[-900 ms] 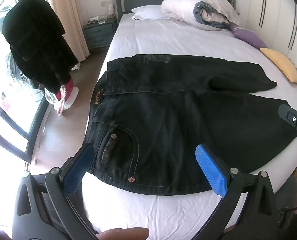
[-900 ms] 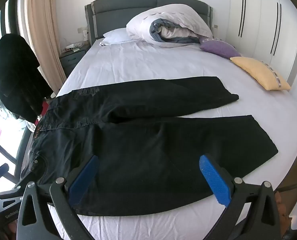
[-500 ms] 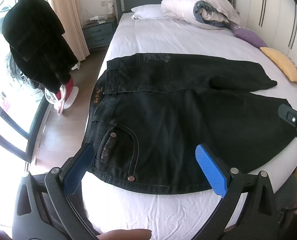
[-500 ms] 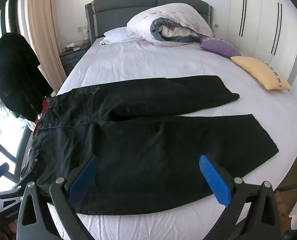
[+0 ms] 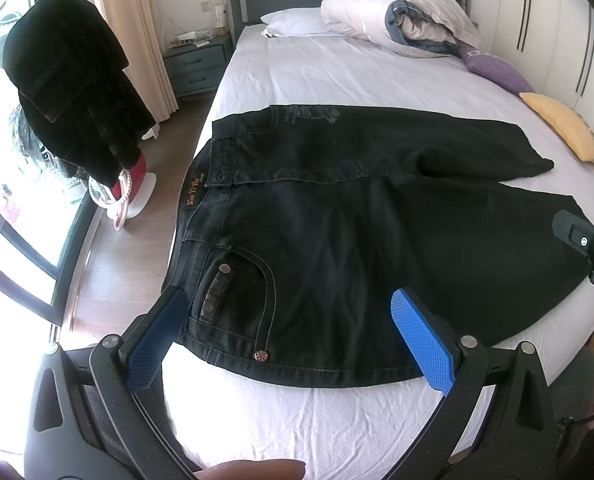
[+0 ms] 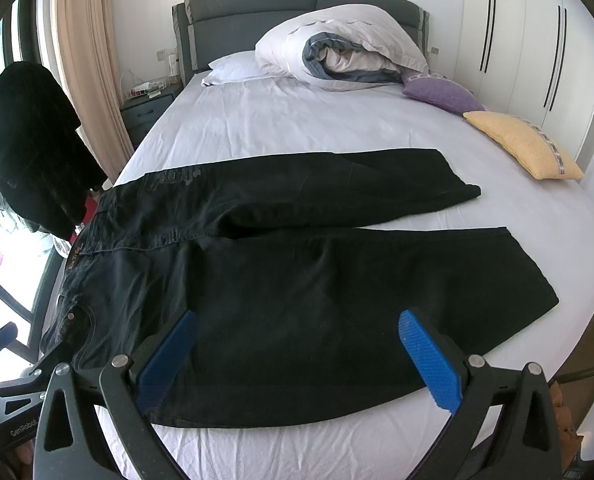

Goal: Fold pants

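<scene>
Black jeans [image 5: 357, 216] lie flat across the white bed, waistband at the left, both legs running right. They also show in the right wrist view [image 6: 297, 276]. My left gripper [image 5: 289, 328] is open and empty, hovering just above the near hip pocket by the bed's front edge. My right gripper [image 6: 297, 356] is open and empty, over the near leg's thigh. The right gripper's tip shows in the left wrist view [image 5: 589, 244] beside the near leg's hem.
A rolled duvet [image 6: 345, 52], a white pillow, a purple cushion [image 6: 441, 92] and a yellow cushion [image 6: 525, 148] lie toward the bed's head. A black coat on a stand [image 5: 65, 96] and a nightstand [image 5: 195, 66] stand left of the bed. White wardrobes line the right wall.
Both grippers have drifted very slightly; the jeans have not moved and both grippers stay open.
</scene>
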`<state>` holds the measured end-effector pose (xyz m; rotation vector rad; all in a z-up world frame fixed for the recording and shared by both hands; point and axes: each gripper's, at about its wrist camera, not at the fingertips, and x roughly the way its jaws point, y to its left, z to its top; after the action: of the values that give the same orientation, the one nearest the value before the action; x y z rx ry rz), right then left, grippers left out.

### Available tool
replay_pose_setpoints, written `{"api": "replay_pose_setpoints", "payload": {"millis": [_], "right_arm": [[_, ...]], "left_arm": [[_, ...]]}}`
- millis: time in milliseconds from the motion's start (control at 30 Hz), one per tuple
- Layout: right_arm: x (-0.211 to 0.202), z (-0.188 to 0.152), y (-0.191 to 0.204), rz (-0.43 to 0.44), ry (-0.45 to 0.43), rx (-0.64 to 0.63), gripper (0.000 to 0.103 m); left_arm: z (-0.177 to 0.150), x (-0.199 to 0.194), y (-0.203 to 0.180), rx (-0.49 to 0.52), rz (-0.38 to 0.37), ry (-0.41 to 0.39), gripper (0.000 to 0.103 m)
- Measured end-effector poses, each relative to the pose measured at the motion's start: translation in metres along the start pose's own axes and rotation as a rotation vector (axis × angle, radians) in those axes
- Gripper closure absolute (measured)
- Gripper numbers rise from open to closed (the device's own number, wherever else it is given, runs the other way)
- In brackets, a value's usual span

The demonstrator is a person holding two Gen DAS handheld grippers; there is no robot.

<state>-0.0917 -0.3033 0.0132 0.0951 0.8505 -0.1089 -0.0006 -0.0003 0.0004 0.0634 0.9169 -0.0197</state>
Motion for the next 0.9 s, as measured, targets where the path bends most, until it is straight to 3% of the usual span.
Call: {"api": "replay_pose_setpoints", "payload": {"millis": [900], "right_arm": [[0.0011, 0.0006, -0.0004, -0.001, 0.006, -0.003, 0.0]], "left_arm": [[0.0004, 0.0004, -0.0001, 0.0, 0.001, 0.002, 0.0]]}}
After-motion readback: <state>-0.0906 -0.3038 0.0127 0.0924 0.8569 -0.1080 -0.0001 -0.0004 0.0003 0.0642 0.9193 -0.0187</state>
